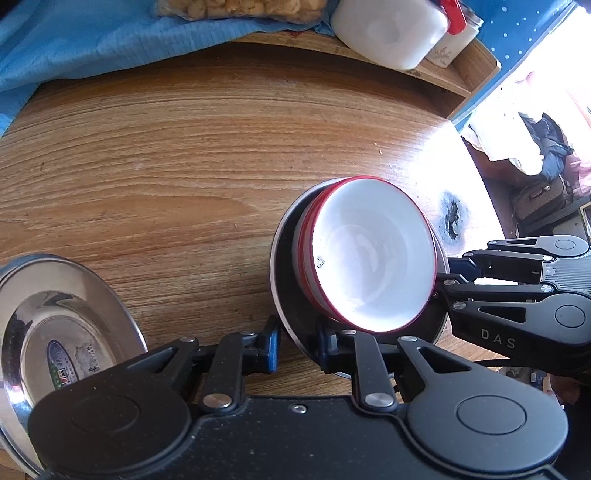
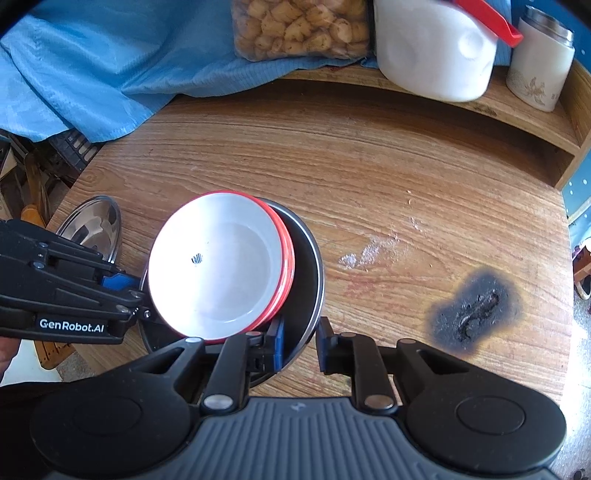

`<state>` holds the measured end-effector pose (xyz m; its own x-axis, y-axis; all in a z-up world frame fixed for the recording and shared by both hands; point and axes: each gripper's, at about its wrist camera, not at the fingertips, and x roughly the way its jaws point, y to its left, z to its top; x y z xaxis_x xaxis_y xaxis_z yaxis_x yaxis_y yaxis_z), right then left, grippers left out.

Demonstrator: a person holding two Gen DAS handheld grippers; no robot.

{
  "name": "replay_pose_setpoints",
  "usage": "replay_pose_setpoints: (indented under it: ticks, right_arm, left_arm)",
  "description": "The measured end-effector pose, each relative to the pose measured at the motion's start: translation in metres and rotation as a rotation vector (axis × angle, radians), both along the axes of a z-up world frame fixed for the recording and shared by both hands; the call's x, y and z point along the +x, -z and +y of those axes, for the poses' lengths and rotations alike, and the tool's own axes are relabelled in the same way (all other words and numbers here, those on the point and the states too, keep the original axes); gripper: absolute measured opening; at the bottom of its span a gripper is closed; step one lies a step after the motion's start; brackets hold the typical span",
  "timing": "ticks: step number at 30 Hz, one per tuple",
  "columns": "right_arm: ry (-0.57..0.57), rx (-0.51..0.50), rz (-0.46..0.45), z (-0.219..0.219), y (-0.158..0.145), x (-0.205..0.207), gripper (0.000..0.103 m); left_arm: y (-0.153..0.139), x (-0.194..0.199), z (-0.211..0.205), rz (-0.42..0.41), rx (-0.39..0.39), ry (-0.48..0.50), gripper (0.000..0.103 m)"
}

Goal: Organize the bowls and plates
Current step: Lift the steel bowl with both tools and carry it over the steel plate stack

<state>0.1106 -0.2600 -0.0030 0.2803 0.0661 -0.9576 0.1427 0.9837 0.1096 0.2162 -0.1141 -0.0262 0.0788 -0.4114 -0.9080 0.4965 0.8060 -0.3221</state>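
Note:
A white bowl with a red outside sits in a dark metal plate on the wooden table. My left gripper is open with its jaws on either side of the plate's near rim. It shows from the side in the right wrist view. My right gripper is also open astride the plate's rim on the opposite side. It shows in the left wrist view. A second shiny steel plate lies on the table to the left.
A blue cloth, a bag of snacks, a white jug and a white canister stand at the table's back. A black burn mark lies on the wood to the right. The table edge is at the left.

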Motion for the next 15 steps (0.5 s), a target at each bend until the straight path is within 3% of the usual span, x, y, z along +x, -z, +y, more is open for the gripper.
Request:
replay_pose_setpoints:
  ticks: [15]
  right_arm:
    - [-0.089, -0.012, -0.036, 0.019, -0.010, 0.029, 0.020]
  left_arm:
    - [-0.014, 0.005, 0.031, -0.047, -0.042, -0.109, 0.021]
